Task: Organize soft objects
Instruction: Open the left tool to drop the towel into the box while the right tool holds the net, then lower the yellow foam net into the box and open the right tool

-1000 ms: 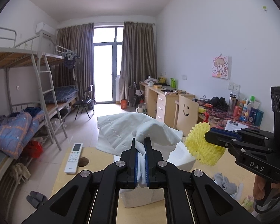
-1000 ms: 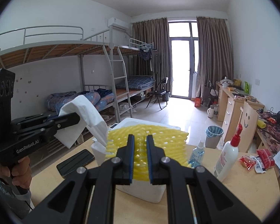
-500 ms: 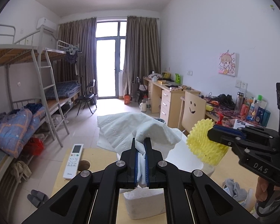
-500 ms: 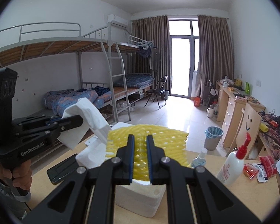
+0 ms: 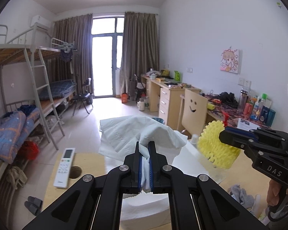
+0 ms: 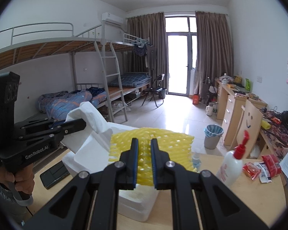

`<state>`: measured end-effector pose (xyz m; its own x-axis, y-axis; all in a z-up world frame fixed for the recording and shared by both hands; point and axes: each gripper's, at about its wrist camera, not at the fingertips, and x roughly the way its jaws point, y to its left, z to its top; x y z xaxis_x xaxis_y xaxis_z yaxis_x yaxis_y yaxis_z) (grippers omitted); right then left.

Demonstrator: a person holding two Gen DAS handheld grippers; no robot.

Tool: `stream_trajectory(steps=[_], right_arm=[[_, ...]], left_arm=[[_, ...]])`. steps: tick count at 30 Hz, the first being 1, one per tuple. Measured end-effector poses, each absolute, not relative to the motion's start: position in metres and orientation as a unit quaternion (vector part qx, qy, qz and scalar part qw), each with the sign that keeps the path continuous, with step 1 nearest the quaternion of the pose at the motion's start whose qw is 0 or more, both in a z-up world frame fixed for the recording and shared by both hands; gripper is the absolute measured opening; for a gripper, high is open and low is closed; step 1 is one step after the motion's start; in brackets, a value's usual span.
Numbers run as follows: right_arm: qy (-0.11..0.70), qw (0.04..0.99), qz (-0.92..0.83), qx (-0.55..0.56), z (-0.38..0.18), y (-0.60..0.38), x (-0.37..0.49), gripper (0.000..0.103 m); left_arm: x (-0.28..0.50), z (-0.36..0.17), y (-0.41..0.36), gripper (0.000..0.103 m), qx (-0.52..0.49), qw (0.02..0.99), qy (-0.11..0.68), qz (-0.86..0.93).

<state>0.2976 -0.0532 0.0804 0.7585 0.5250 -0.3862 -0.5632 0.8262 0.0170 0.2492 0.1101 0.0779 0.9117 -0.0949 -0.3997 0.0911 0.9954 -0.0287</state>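
Foam box (image 6: 98, 153) sits on table (image 6: 211, 197). Tissue (image 5: 136, 132) in left gripper (image 5: 146, 149) hangs over box. Foam net (image 6: 153, 145) in right gripper (image 6: 144, 143) hangs over box too, right of tissue. Remote (image 5: 64, 167) lies on table left of box. Phone (image 6: 54, 174) lies left of box. Pump bottle (image 6: 231, 164) stands right of box. Bunk bed (image 6: 67, 61) stands far left, desk (image 6: 234, 103) far right.

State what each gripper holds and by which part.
Left gripper pinches the white tissue at a bunched fold; right gripper clamps the yellow foam net mid-sheet.
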Motion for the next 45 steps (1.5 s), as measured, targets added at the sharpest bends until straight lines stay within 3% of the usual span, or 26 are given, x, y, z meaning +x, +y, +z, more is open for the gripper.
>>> stream_trajectory(steps=[22,23,25,26,27,32,34,45], right_arm=[[0.194,0.943,0.265,-0.041,0.082,-0.069,0.297,0.015],[0.194,0.943,0.266,-0.042,0.082,-0.069,0.297,0.015],[0.193,0.944,0.265,-0.042,0.082,-0.070,0.296,0.015],[0.194,0.943,0.266,-0.041,0.081,-0.070,0.296,0.015],[0.194,0.944,0.263,-0.040,0.081,-0.071,0.297,0.015],[0.198,0.945,0.257,-0.037,0.080,-0.072,0.299,0.015],[0.197,0.945,0.257,-0.036,0.080,-0.072,0.299,0.015],[0.195,0.943,0.267,-0.044,0.081,-0.061,0.296,0.015]], left_arm=[[0.283,0.065,0.079,0.007,0.000,0.966,0.248,-0.074],[0.283,0.065,0.079,0.012,-0.001,0.966,0.249,-0.073],[0.286,0.064,0.080,0.032,0.004,0.965,0.253,-0.064],[0.287,0.063,0.080,0.053,0.004,0.965,0.256,-0.063],[0.288,0.063,0.081,0.068,0.003,0.964,0.257,-0.063],[0.284,0.064,0.083,0.093,-0.012,0.966,0.247,-0.071],[0.281,0.064,0.082,0.098,-0.009,0.967,0.245,-0.070],[0.257,0.074,0.083,0.102,0.001,0.973,0.220,-0.076]])
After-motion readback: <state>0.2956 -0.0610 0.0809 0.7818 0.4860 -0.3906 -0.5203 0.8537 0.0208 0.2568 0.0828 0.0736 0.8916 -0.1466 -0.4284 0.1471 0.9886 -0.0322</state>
